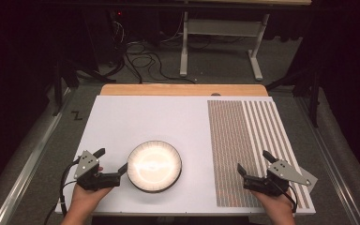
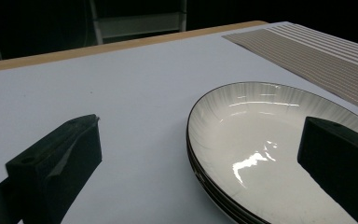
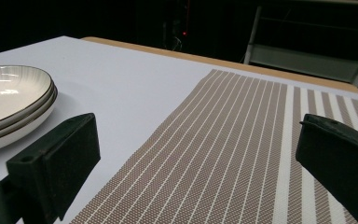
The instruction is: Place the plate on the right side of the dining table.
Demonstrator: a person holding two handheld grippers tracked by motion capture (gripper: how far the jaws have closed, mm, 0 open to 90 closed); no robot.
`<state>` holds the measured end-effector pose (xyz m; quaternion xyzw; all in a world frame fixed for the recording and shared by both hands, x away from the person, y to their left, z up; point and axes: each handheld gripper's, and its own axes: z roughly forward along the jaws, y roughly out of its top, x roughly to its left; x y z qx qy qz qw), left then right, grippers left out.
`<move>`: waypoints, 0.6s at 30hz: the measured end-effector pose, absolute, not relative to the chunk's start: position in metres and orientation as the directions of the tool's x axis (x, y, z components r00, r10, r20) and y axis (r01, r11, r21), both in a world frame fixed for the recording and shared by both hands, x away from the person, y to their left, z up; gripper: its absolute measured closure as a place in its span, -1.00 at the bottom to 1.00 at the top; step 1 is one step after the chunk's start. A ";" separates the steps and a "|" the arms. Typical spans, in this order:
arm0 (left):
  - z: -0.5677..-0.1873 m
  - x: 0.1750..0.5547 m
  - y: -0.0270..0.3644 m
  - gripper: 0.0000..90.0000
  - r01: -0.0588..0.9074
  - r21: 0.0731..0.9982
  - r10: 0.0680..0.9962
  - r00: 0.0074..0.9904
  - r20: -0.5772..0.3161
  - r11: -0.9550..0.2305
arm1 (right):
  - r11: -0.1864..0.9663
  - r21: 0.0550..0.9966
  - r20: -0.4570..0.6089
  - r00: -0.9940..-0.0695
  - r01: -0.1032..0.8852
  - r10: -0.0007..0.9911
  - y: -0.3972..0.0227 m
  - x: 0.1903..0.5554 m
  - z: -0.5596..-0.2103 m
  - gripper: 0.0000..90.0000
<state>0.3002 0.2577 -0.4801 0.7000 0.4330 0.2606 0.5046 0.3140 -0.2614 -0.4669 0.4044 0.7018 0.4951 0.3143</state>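
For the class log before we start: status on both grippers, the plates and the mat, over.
Left gripper open, one jaw by the rim of the stacked plates, nothing held. Right gripper open above the striped placemat. Nothing in the way.

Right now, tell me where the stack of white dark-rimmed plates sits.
In the high view the stack of white dark-rimmed plates sits on the white table, near its front edge, just right of the open left gripper and left of the brown striped placemat.

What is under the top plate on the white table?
Under the top plate two more plate rims show, so it tops a stack on the white table. The lower plates' insides and the table beneath them are covered.
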 end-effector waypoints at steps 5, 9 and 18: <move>-0.481 0.300 0.259 -0.99 0.347 0.932 0.870 0.487 -0.082 -0.106 | 0.172 0.947 -0.021 -0.480 0.272 0.877 -0.262 0.317 -0.470 -1.00; -0.481 0.300 0.261 -0.99 0.344 0.933 0.868 0.489 -0.084 -0.103 | 0.167 0.947 -0.017 -0.479 0.274 0.878 -0.260 0.317 -0.469 -1.00; -0.478 0.298 0.264 -0.99 0.340 0.936 0.868 0.487 -0.096 -0.087 | 0.179 0.944 -0.025 -0.483 0.276 0.875 -0.257 0.317 -0.472 -1.00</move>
